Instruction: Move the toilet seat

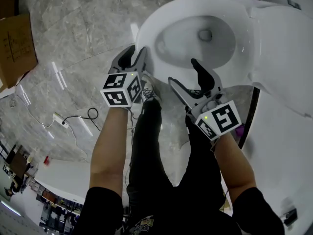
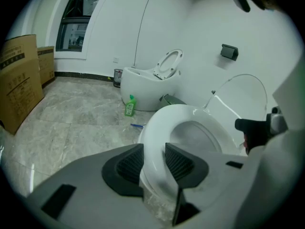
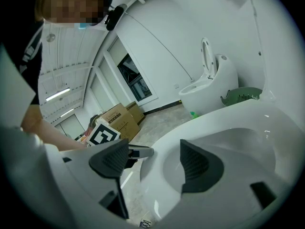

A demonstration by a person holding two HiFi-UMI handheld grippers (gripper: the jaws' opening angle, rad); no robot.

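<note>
Left gripper [image 2: 153, 151] clamps the toilet seat [image 2: 159, 120] by its front rim.

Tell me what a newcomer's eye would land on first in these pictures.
The white toilet seat dominates, filling the middle of the left gripper view. The left gripper is clamped on its front edge. The right gripper stands open astride the rim beside it, one jaw over the bowl. Further back, a second toilet sits by the wall with a green bottle on the floor in front of it.
</note>
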